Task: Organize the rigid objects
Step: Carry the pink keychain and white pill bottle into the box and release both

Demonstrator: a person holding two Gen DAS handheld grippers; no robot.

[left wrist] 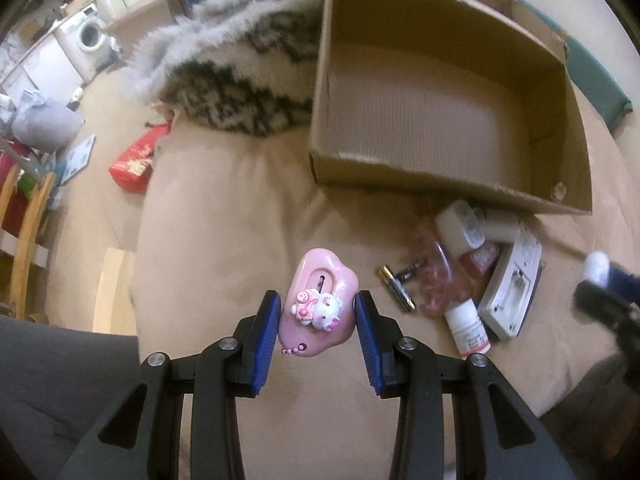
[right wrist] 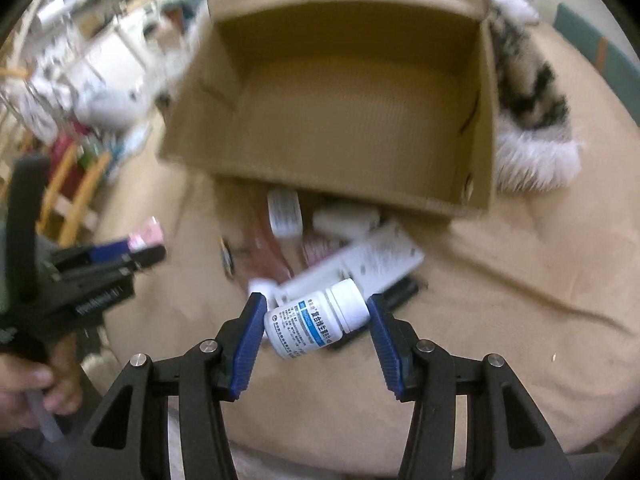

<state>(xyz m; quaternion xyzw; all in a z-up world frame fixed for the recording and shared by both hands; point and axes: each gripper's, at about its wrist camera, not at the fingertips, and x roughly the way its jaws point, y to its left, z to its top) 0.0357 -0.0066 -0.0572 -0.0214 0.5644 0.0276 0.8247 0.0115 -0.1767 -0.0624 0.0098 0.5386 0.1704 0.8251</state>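
Observation:
My left gripper (left wrist: pixel 318 300) is shut on a pink Hello Kitty toy (left wrist: pixel 320 304) and holds it above the beige cushion. My right gripper (right wrist: pixel 316 304) is shut on a white pill bottle (right wrist: pixel 316 320) with a blue label, its cap pointing right. An empty cardboard box (left wrist: pixel 440 184) stands beyond both and also shows in the right wrist view (right wrist: pixel 344 196). A pile of small items lies in front of it: a battery (left wrist: pixel 396 288), a white bottle (left wrist: pixel 468 328), a white remote (left wrist: pixel 512 292), a pink pouch (left wrist: pixel 436 276).
A furry black-and-white blanket (left wrist: pixel 240 80) lies left of the box. A red packet (left wrist: pixel 134 164) lies on the floor beside the cushion. A wooden chair (left wrist: pixel 24 232) and a washing machine (left wrist: pixel 90 36) stand at the far left.

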